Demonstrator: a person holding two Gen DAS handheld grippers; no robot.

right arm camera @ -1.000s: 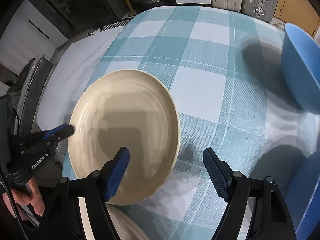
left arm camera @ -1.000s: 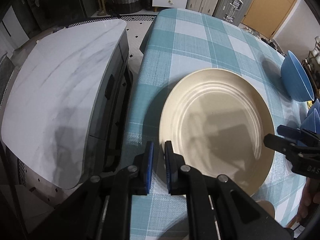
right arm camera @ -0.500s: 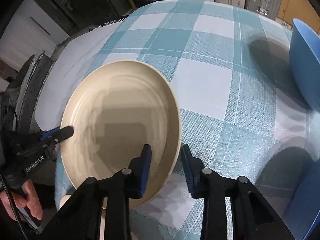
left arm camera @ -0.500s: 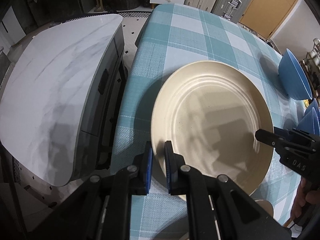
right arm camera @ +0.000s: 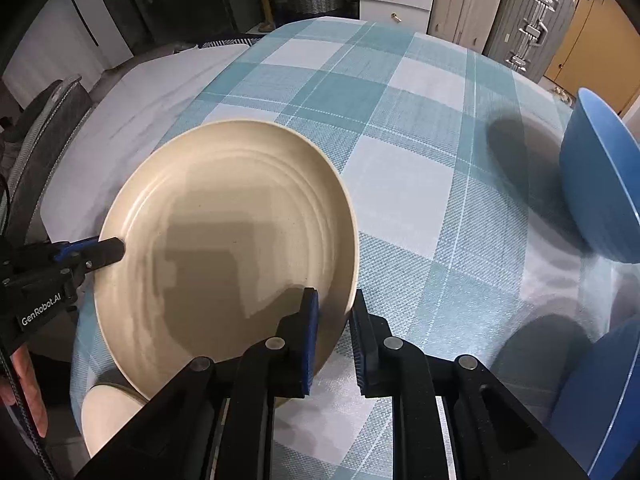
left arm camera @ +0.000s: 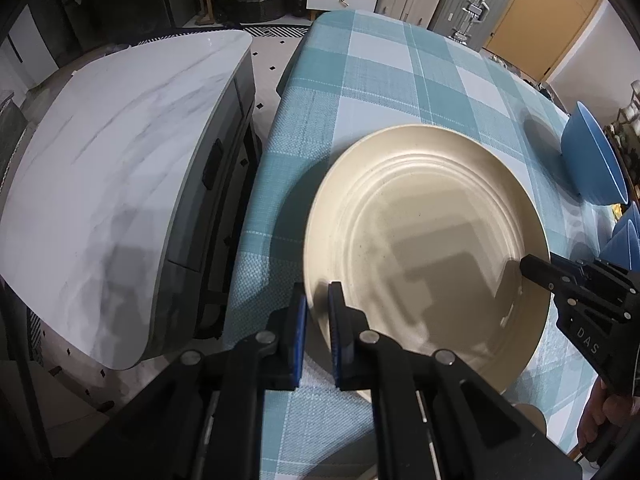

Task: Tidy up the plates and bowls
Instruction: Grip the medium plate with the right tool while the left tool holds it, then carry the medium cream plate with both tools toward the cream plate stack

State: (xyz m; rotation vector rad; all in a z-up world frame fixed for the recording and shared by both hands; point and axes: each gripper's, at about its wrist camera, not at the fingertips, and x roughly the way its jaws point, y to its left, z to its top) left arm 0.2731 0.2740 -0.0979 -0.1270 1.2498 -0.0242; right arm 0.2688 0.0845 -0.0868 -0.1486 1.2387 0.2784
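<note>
A large beige plate (left arm camera: 424, 248) is held just above the checked tablecloth, gripped on both sides. My left gripper (left arm camera: 317, 312) is shut on its left rim. My right gripper (right arm camera: 335, 312) is shut on its right rim; the plate also shows in the right wrist view (right arm camera: 224, 240). The right gripper appears in the left wrist view (left arm camera: 532, 270), the left gripper in the right wrist view (right arm camera: 108, 250). A second beige plate (right arm camera: 108, 412) lies partly hidden under the held one. A blue bowl (right arm camera: 600, 180) stands at the table's right.
The teal checked table (left arm camera: 384, 80) has its left edge beside a white marble-top cabinet (left arm camera: 112, 168). More blue bowls (right arm camera: 600, 400) stand at the near right, also seen in the left wrist view (left arm camera: 624, 236). Drawers and a suitcase stand beyond the table.
My right gripper closed from wide open onto the plate's right rim. The plate lifted slightly and shifted between the two grippers. My left gripper stayed shut on the left rim.
</note>
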